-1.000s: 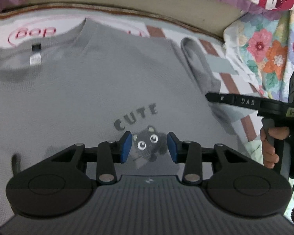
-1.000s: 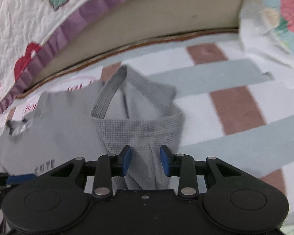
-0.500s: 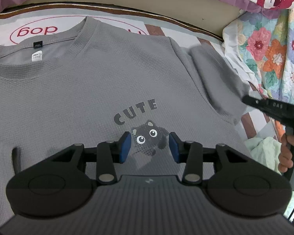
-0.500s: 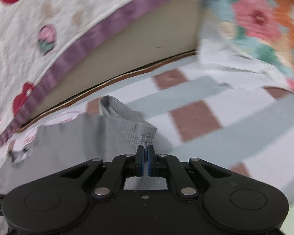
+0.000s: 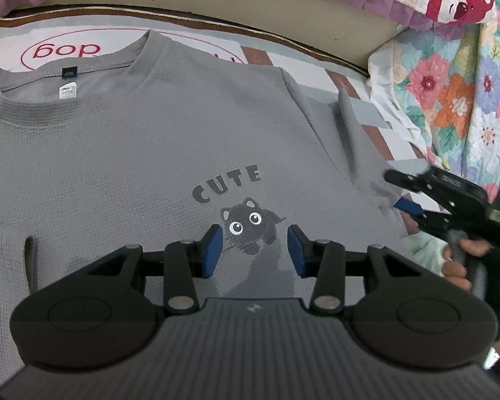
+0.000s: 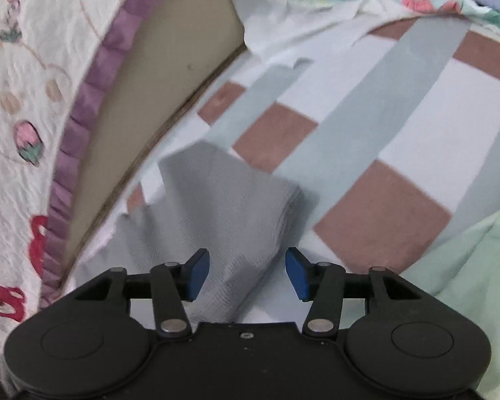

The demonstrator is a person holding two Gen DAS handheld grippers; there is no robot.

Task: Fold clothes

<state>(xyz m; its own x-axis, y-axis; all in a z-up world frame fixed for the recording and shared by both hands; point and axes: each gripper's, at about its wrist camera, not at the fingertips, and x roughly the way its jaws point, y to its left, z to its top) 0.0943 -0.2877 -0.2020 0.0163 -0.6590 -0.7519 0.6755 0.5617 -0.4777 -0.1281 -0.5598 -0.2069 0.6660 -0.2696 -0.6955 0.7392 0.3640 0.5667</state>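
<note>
Right wrist view: right gripper (image 6: 246, 275) tilted down, jaws opening over sleeve (image 6: 230, 206).

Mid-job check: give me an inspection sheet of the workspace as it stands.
Surface: checked bedsheet, wrinkled.
Job's things: grey T-shirt spread front up; sleeve lying out to the side.
Clutter: floral quilt; pale green cloth.
Grippers: left gripper open above the cat print; right gripper opening, sleeve between its jaws, pads clear.
Cables: nothing seen.
Surroundings: purple-trimmed quilt.
</note>
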